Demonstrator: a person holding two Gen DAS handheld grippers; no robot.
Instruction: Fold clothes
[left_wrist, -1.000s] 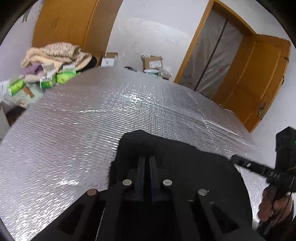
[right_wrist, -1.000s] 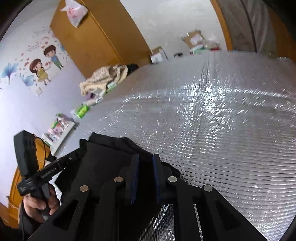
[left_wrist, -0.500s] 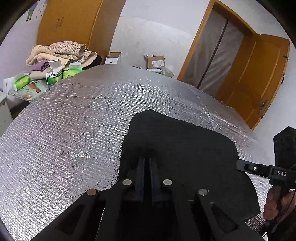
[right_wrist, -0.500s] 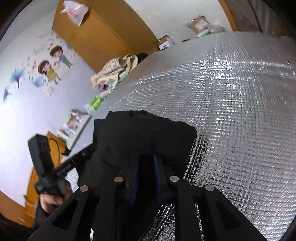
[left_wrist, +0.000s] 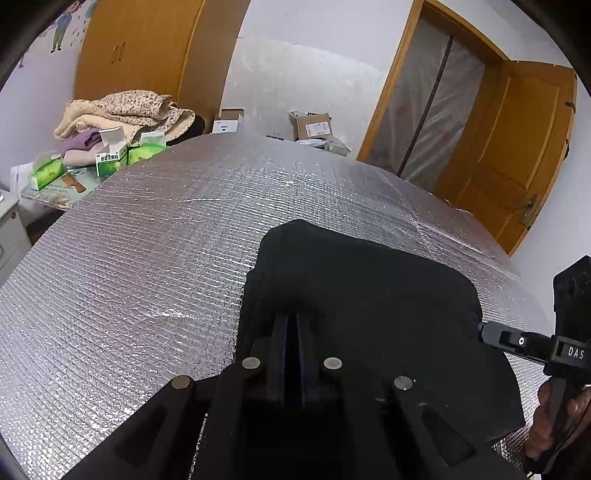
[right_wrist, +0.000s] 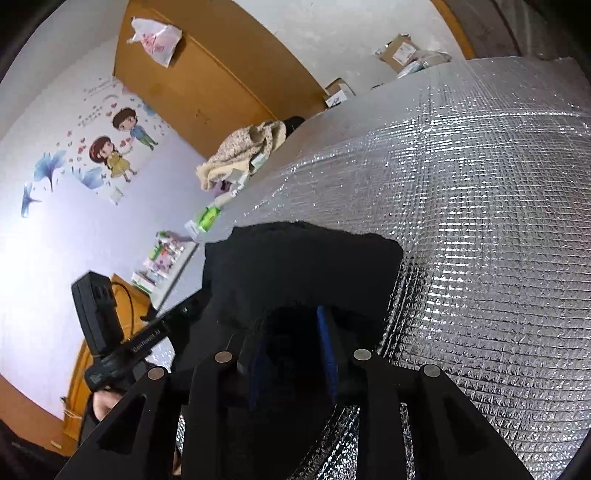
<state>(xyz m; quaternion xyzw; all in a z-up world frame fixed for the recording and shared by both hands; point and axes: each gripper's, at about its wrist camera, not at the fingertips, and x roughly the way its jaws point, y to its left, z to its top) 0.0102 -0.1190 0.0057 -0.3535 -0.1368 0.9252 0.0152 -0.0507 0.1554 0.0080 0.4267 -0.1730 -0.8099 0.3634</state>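
A black garment lies folded on the silver foil sheet. My left gripper holds its near left edge: the fingers sit tight together with cloth pinched between them, and the jaws are closing a little more. In the right wrist view the same garment fills the middle. My right gripper is at its near right corner and its jaws are opening. The blue pads stand apart, with dark cloth lying loose between them. Each view also shows the other gripper at the garment's side edge.
Folded blankets and green tissue boxes sit at the far left edge. Cardboard boxes stand beyond the far edge. An orange door is at the right. Bare foil stretches far and right of the garment.
The garment has been carried forward and laid flat, so more of it shows in front of both grippers. The right gripper's pads have spread apart. The left fingers stayed together.
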